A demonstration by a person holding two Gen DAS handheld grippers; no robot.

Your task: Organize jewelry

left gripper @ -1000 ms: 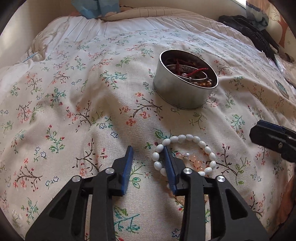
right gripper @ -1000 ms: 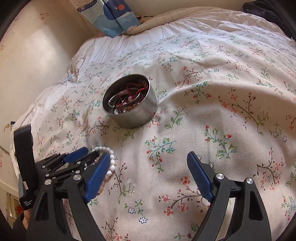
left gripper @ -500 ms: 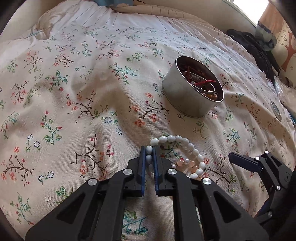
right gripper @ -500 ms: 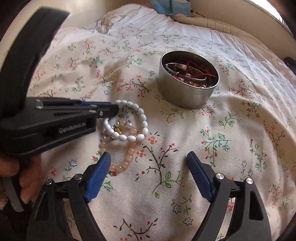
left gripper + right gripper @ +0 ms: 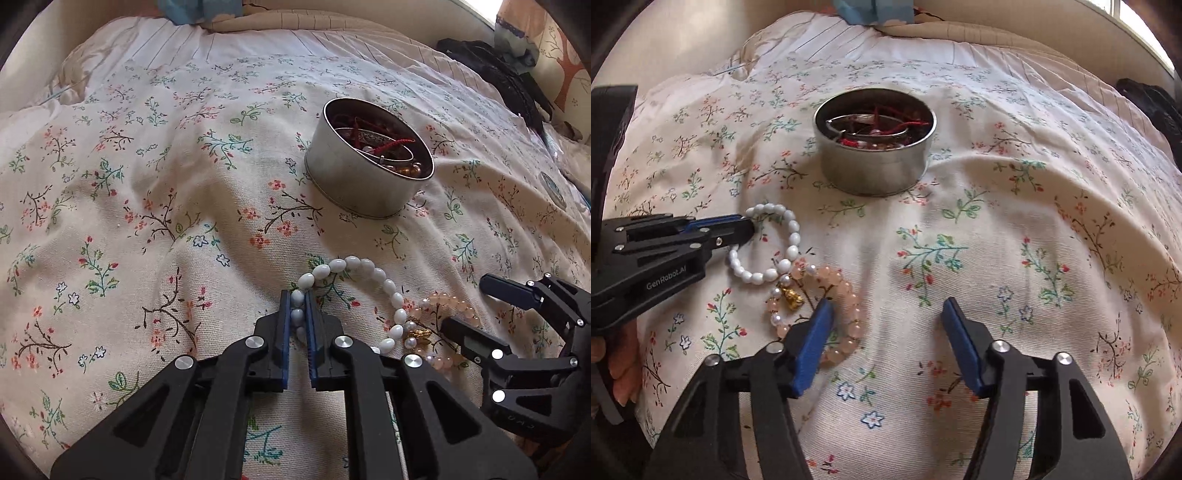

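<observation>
Left claw (image 5: 297, 317) pinched on white bead bracelet (image 5: 373, 275); right claw (image 5: 886, 317) wide, left finger over pink bracelet (image 5: 846, 291).

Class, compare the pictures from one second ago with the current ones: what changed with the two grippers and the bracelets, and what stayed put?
The left gripper closed on the white oval-bead bracelet. The right gripper, still open, moved in over the pink round-bead bracelet. The round metal tin of jewelry and the floral bedspread stayed put.
</observation>
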